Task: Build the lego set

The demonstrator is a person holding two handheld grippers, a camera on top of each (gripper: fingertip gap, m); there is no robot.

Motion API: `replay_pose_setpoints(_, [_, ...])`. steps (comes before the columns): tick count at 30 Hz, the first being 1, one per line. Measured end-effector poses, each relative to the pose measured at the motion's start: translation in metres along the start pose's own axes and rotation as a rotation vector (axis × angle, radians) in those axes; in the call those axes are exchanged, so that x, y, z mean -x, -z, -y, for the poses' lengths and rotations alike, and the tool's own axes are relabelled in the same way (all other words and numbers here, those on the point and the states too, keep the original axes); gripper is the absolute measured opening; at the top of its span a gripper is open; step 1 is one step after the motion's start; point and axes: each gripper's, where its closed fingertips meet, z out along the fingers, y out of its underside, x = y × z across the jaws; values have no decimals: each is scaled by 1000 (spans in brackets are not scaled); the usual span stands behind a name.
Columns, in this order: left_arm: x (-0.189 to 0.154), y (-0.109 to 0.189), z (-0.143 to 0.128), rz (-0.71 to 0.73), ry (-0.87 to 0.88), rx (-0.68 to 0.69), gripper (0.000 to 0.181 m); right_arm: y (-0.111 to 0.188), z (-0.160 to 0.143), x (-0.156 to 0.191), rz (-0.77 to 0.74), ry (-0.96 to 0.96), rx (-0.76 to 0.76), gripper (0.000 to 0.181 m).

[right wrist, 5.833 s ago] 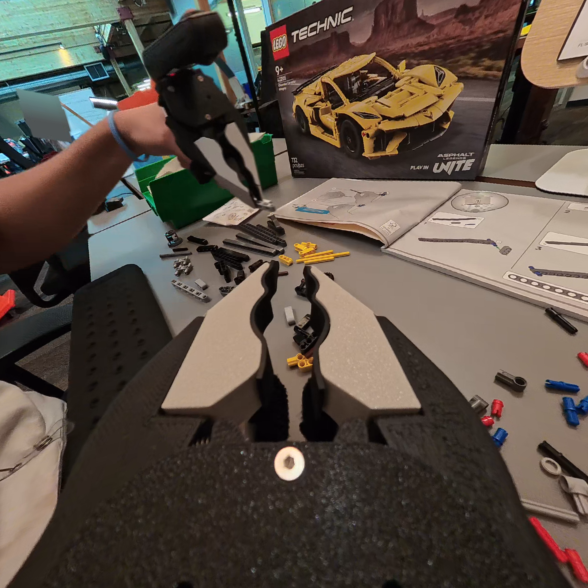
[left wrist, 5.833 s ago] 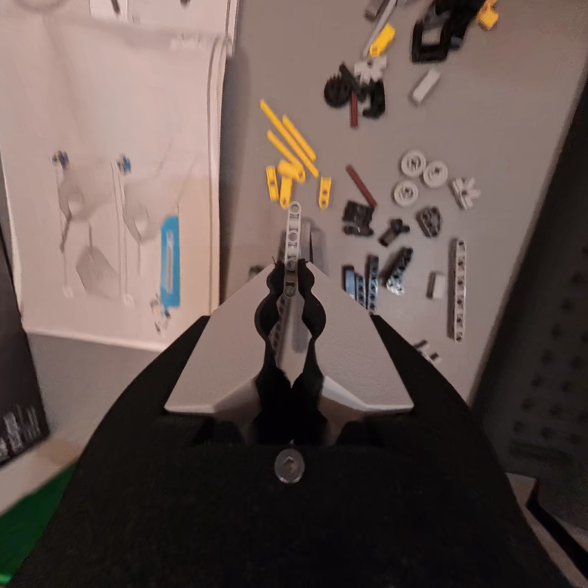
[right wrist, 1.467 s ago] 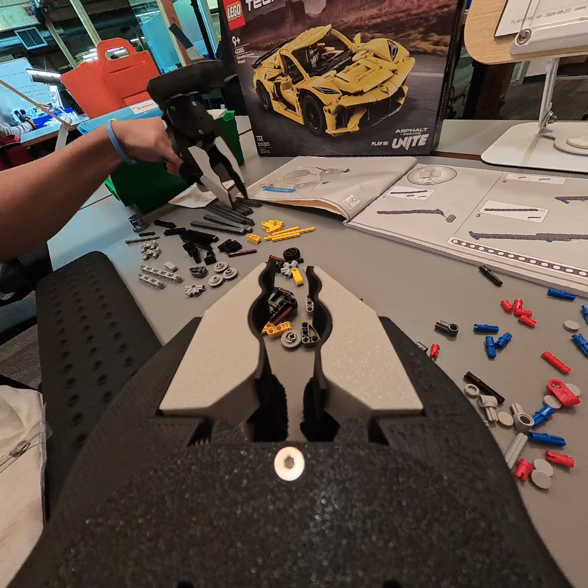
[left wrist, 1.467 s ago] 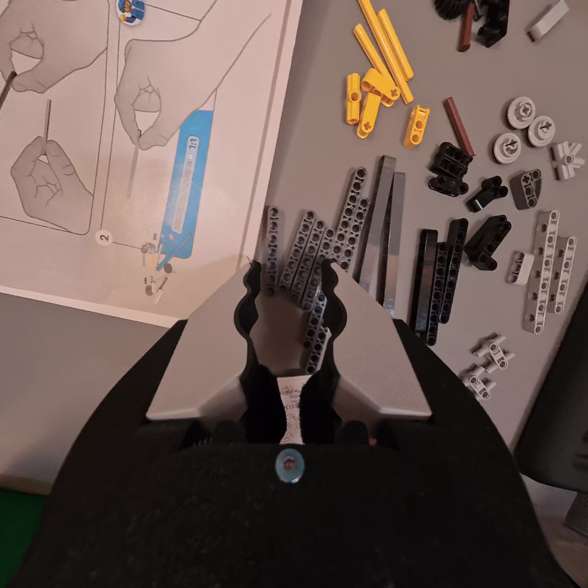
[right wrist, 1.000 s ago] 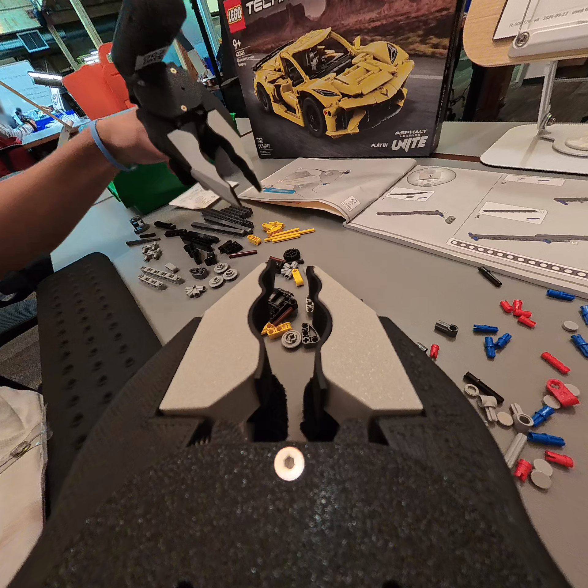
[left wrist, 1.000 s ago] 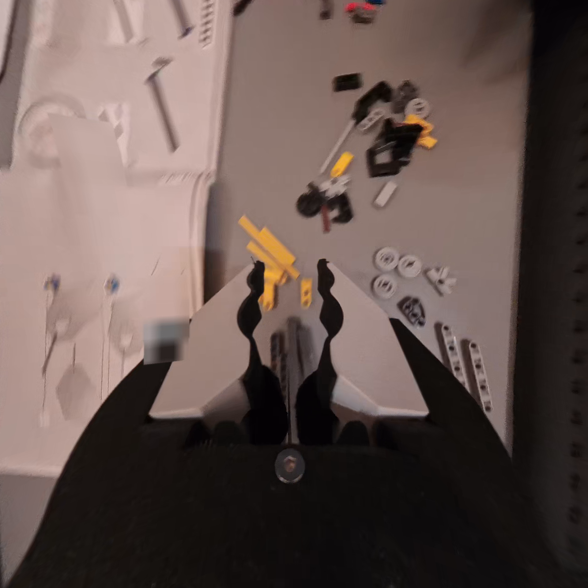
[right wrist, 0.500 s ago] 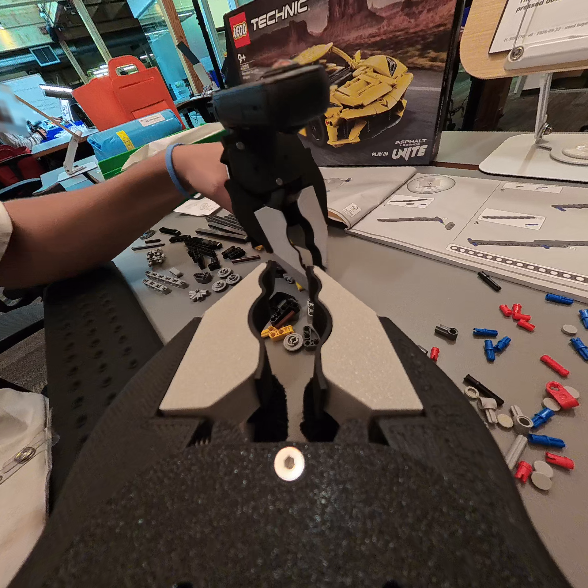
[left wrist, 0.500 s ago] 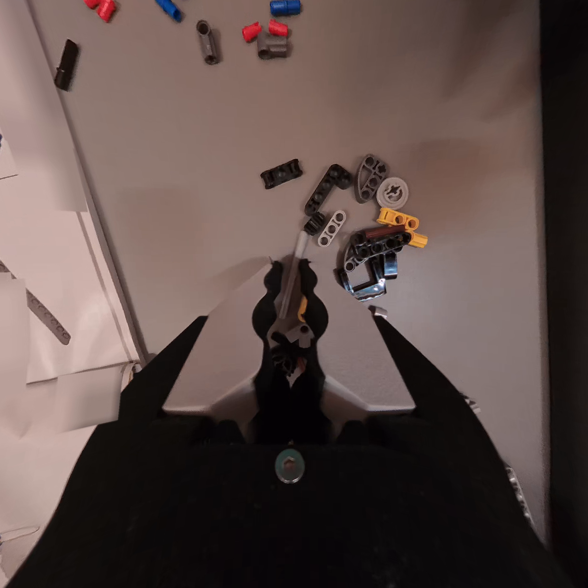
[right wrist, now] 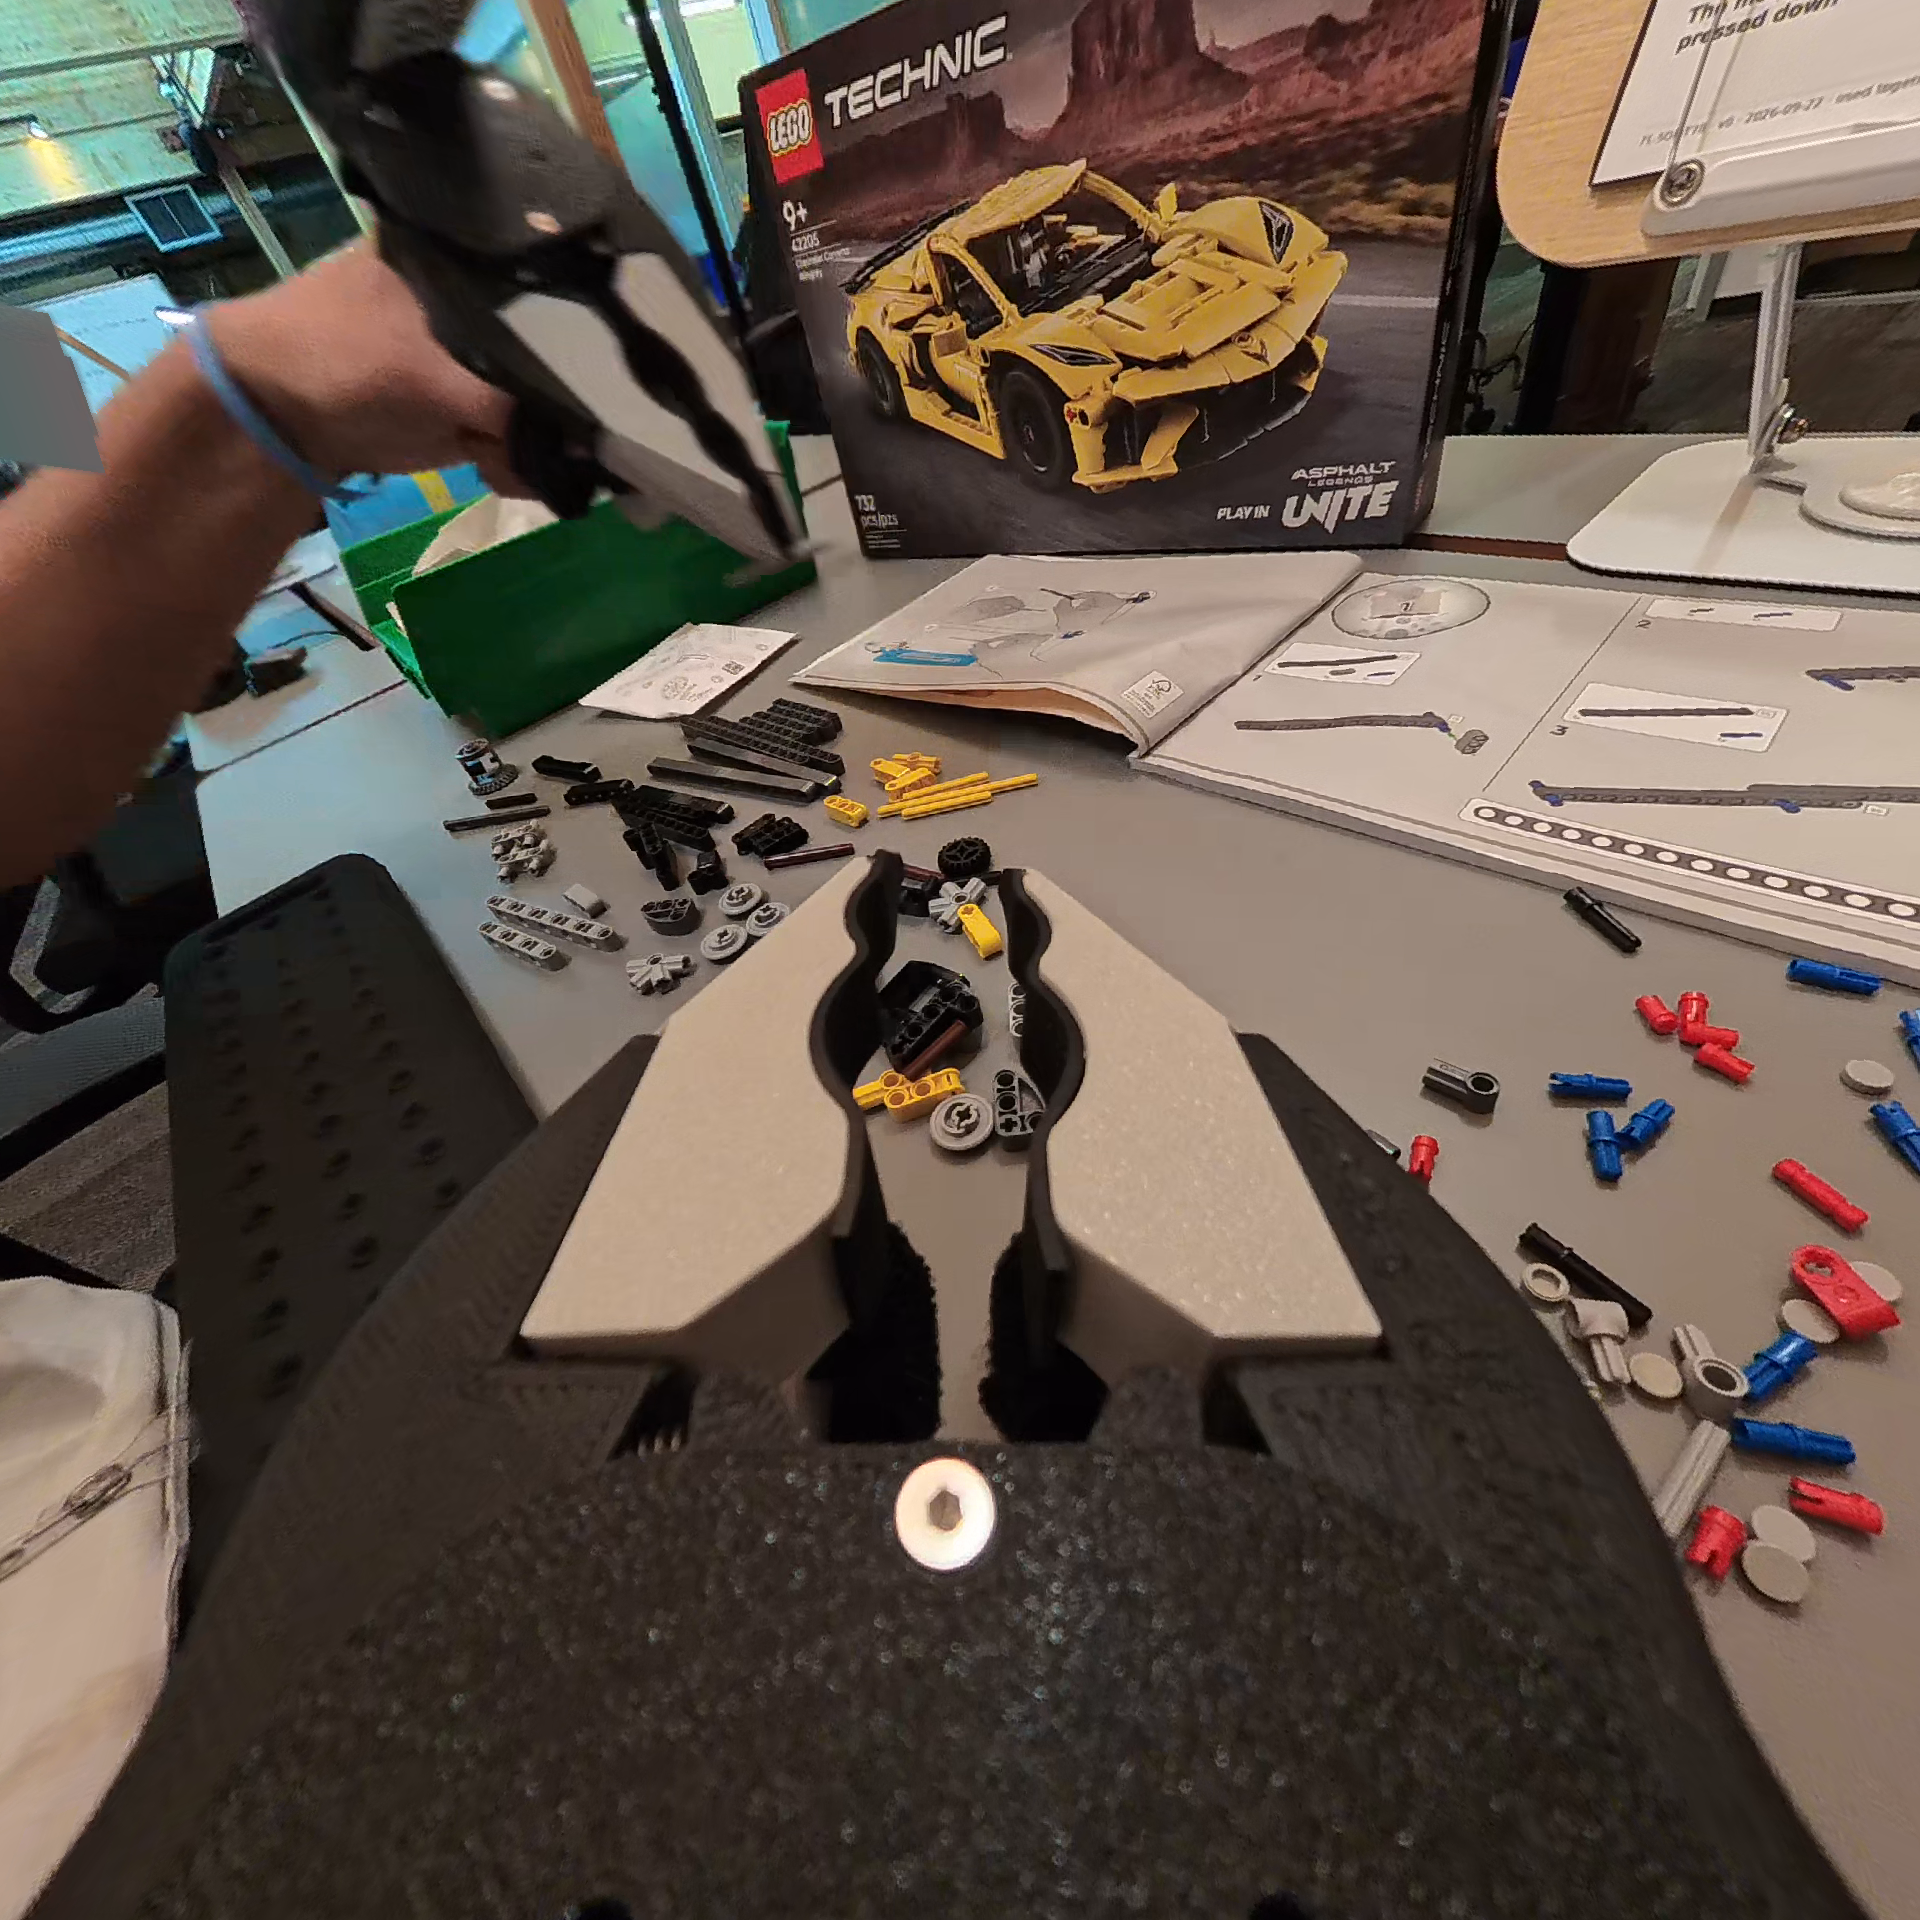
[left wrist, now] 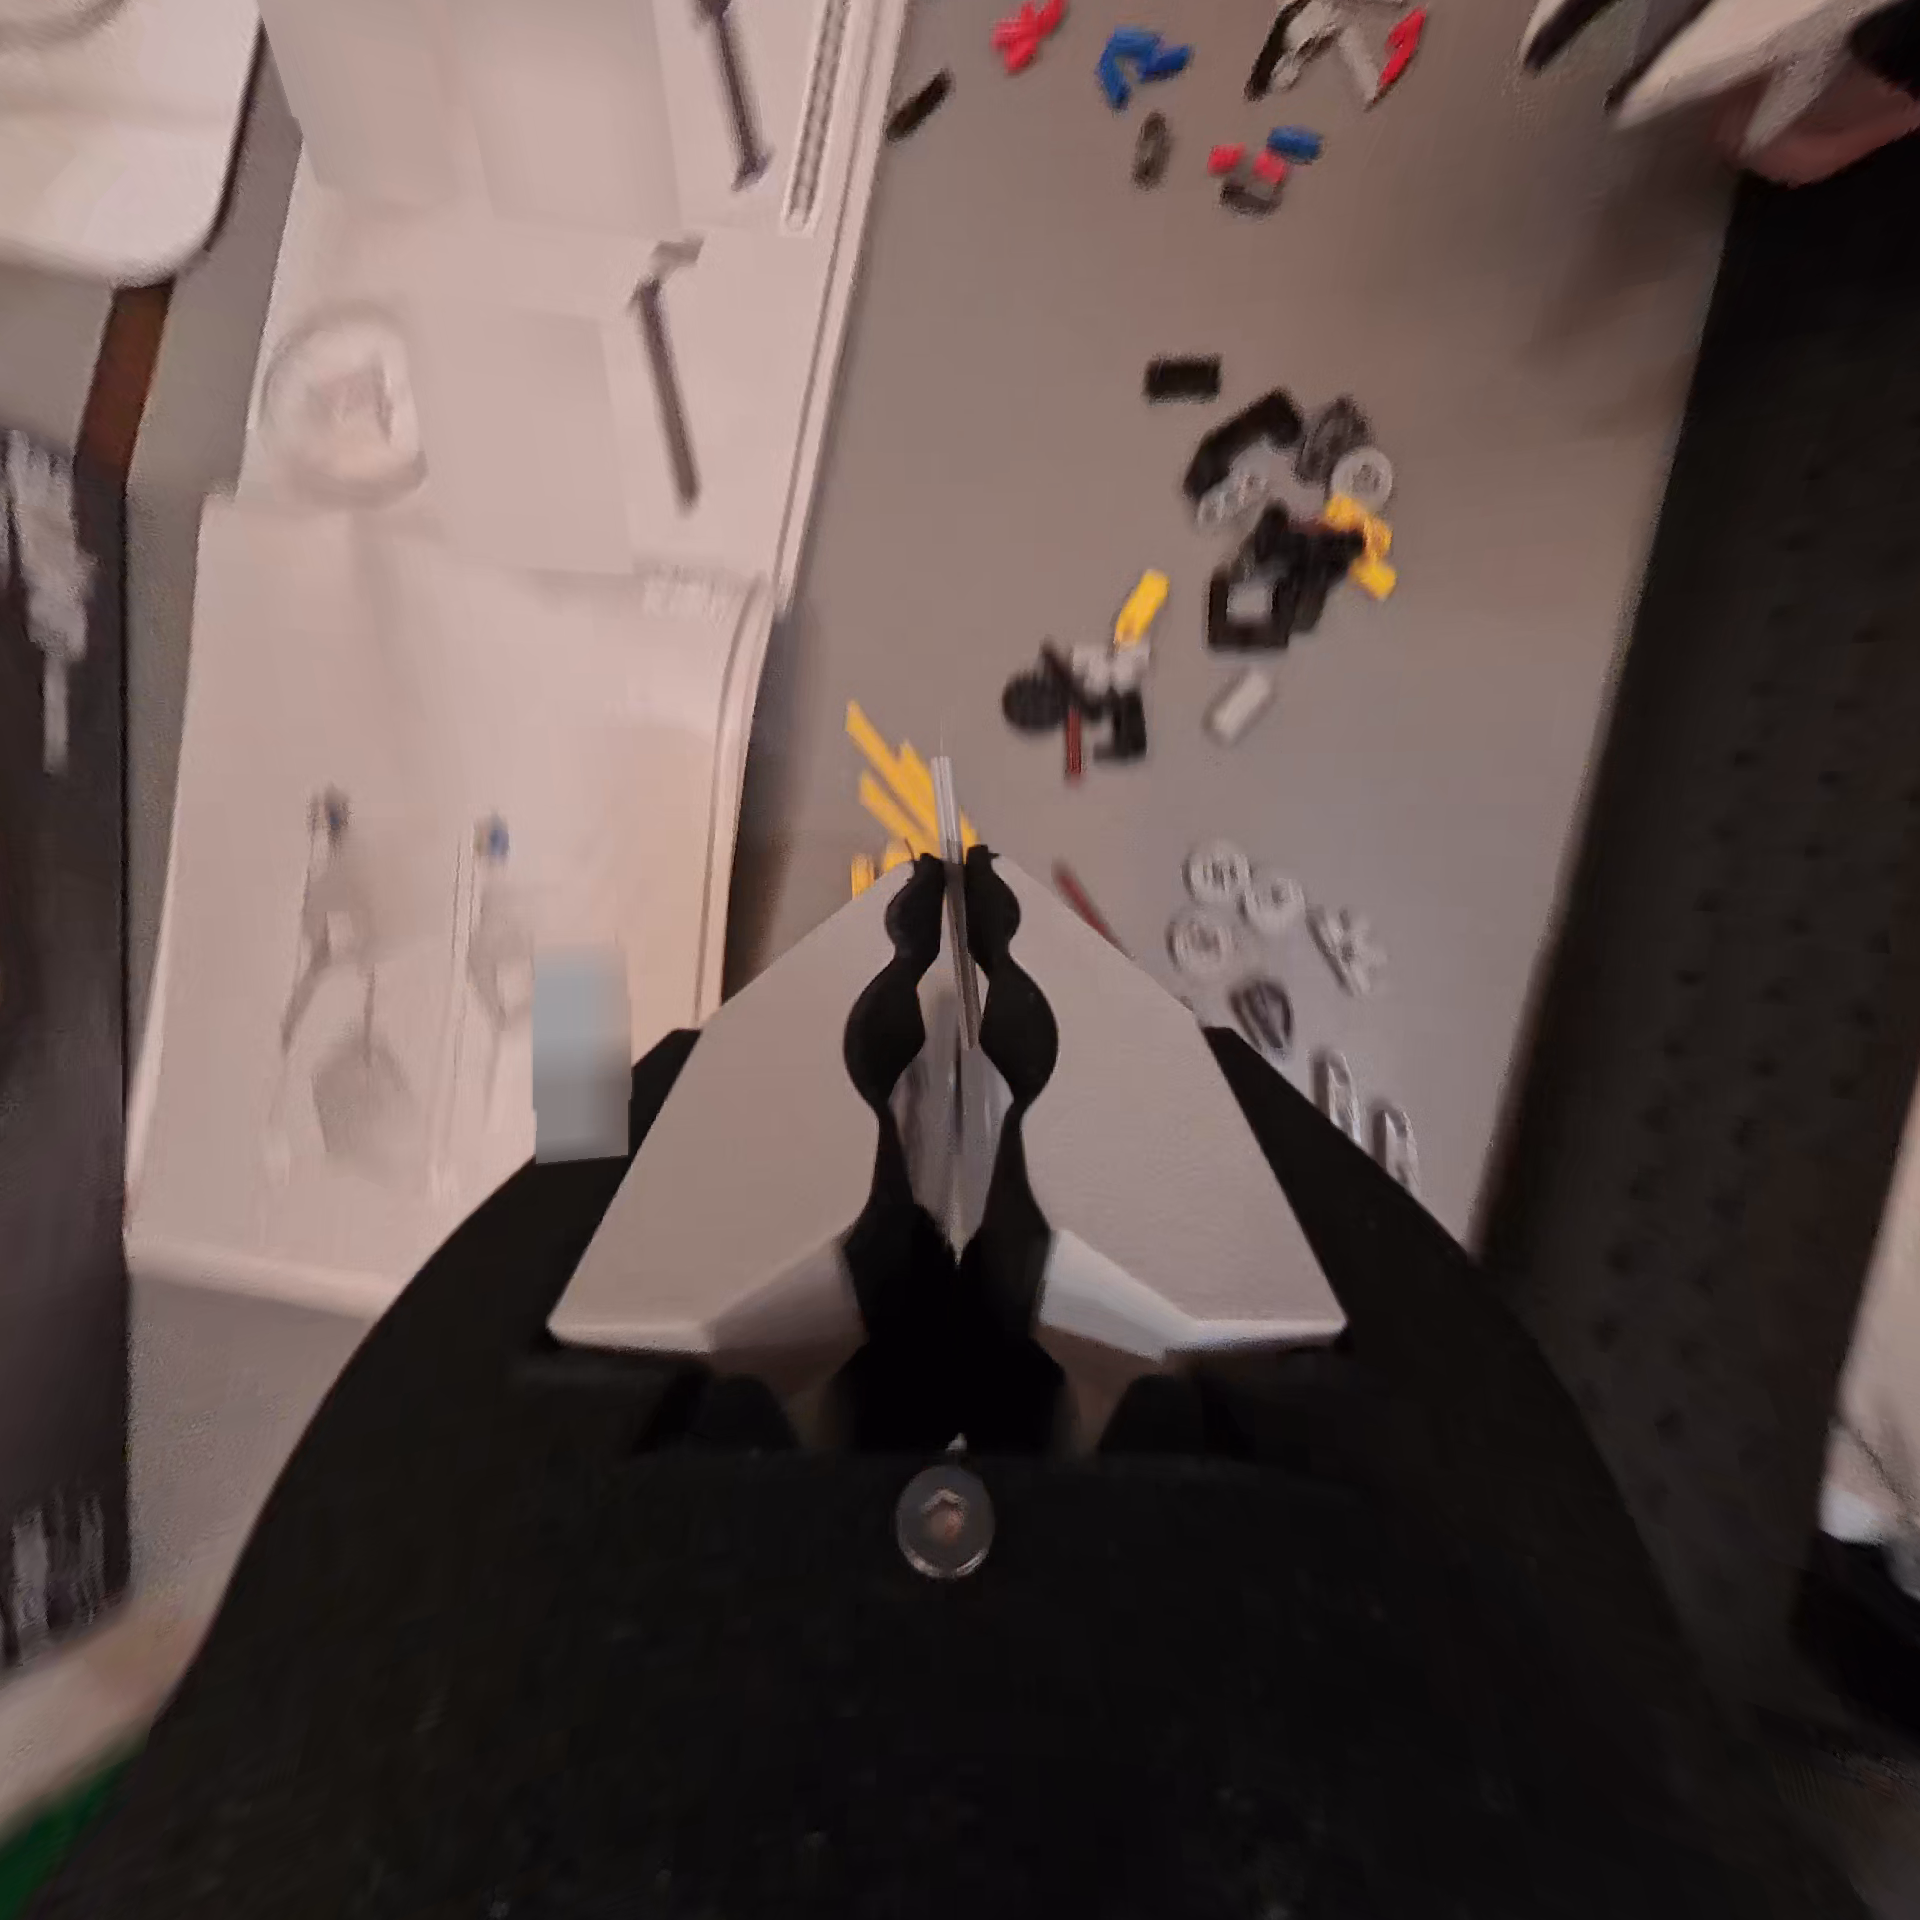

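A thin light-grey beam (left wrist: 943, 821) is held pinched in the narrowed left tool (left wrist: 951, 862), raised above the tabletop (right wrist: 1299, 935) left of the instruction booklet (right wrist: 1091, 644), presumably for carrying, while the right tool (right wrist: 945, 883) is kept part-open and empty over loose pieces.

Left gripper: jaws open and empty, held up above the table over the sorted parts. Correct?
Not quite. The left gripper is not open and empty: in the left wrist view its jaws are shut on a thin grey piece that sticks out past the tips. It is held up above the table over the sorted parts, as the right wrist view confirms.
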Motion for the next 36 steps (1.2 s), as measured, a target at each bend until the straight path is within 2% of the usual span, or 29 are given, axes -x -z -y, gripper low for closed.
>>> replay_pose_setpoints(3, [-6, 49, -73, 82, 186, 49, 2, -1, -1, 0, 2, -2, 9, 20])
replay_pose_setpoints(6, [-25, 72, -153, 158, 383, 152, 2, -2, -3, 0, -3, 3, 18, 20])
replay_pose_setpoints(8, [-50, 74, -183, 136, 452, 140, 2, -3, -3, 0, -8, 9, 23, 20])
replay_pose_setpoints(11, [-76, 66, -208, 131, 526, 125, 3, -4, -5, -1, -11, 12, 36, 20])
replay_pose_setpoints(15, [-85, 51, -224, 191, 507, 188, 3, -5, -6, -1, -16, 14, 40, 20])
replay_pose_setpoints(22, [-82, 34, -232, 210, 462, 265, 2, -4, -5, -2, -19, 7, 32, 20])
replay_pose_setpoints(31, [-80, 41, -229, 260, 418, 300, 9, -3, -4, -2, -14, 4, 27, 20])
replay_pose_setpoints(34, [-70, 59, -214, 343, 412, 266, 10, -3, -3, -1, -13, 3, 23, 20])
replay_pose_setpoints(36, [-65, 67, -189, 379, 395, 192, 10, -2, -3, -2, -14, 2, 21, 20])
